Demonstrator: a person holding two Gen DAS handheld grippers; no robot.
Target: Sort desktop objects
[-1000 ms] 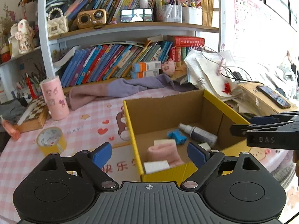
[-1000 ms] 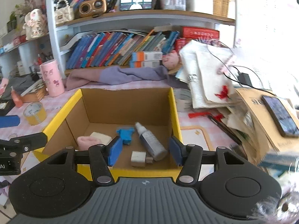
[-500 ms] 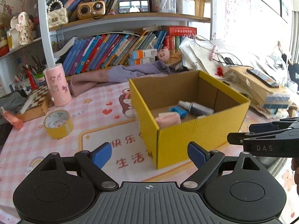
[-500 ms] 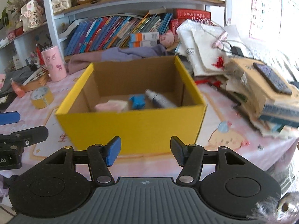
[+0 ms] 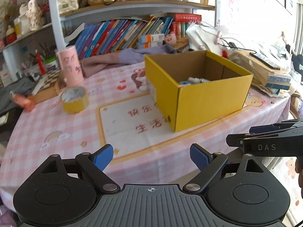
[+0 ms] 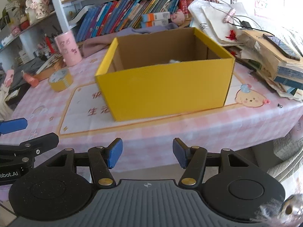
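A yellow cardboard box [image 5: 212,98] stands on the pink checked tablecloth; it also shows in the right wrist view [image 6: 170,87]. Inside it I see only the tops of a blue object [image 5: 184,83] and a grey bottle [image 5: 197,79]. A yellow tape roll [image 5: 74,99] lies left of the box, also in the right wrist view [image 6: 60,79]. My left gripper [image 5: 151,156] is open and empty near the table's front edge. My right gripper [image 6: 147,155] is open and empty, in front of the box and apart from it.
A pink cup [image 5: 70,68] stands behind the tape roll. A purple cloth [image 5: 117,58] lies by the bookshelf [image 5: 132,5]. Stacked books and paper with a phone [image 6: 280,56] crowd the table's right side. An orange tube [image 5: 22,102] lies at the left edge.
Both grippers have pulled back and down from above the box to the table's front edge. The box contents, plainly seen before, are now mostly hidden behind its wall. Both stayed open.
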